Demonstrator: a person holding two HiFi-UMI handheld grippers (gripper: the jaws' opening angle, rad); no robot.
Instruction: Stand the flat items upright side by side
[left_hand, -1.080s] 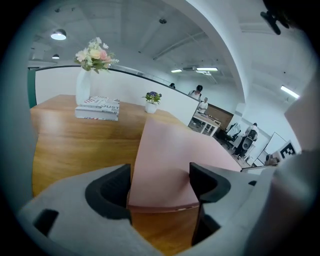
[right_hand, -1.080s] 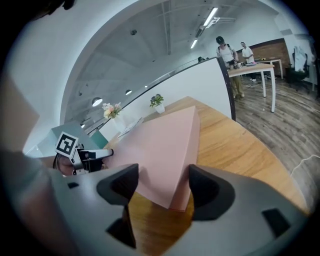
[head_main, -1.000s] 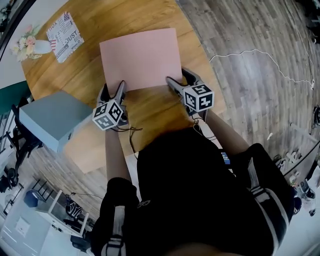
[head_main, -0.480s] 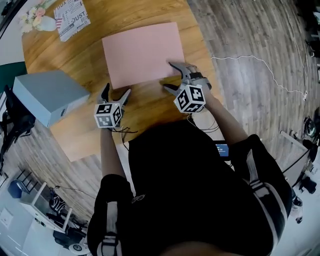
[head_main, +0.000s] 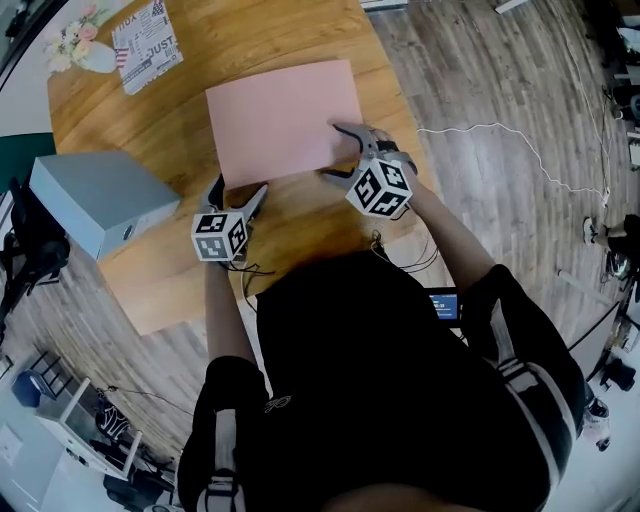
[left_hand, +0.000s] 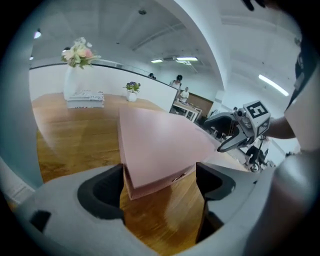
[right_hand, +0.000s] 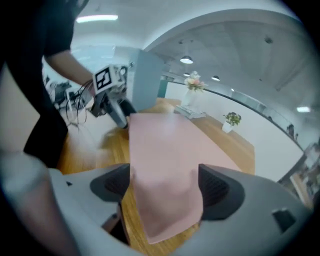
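A grey wood-plank floor (head_main: 500, 90) is spreading around the round wooden desk (head_main: 290, 30), with a thin white cable (head_main: 470, 126) trailing over it. Strip lights (left_hand: 176, 60) are glowing on the white ceiling (left_hand: 150, 30); a white wall (left_hand: 50, 82) is running behind.

What I can't see from here

My black top (head_main: 400, 380) hides the surface's (head_main: 300, 40) near edge in the lower middle of the head view. The booklet (head_main: 147, 42) at the upper left runs off the top edge, most of its print too small to read. The pink flat item's (right_hand: 160, 145) near end blurs in the right gripper view. The people (left_hand: 181, 90) at upper centre of the left gripper view are too small to tell.
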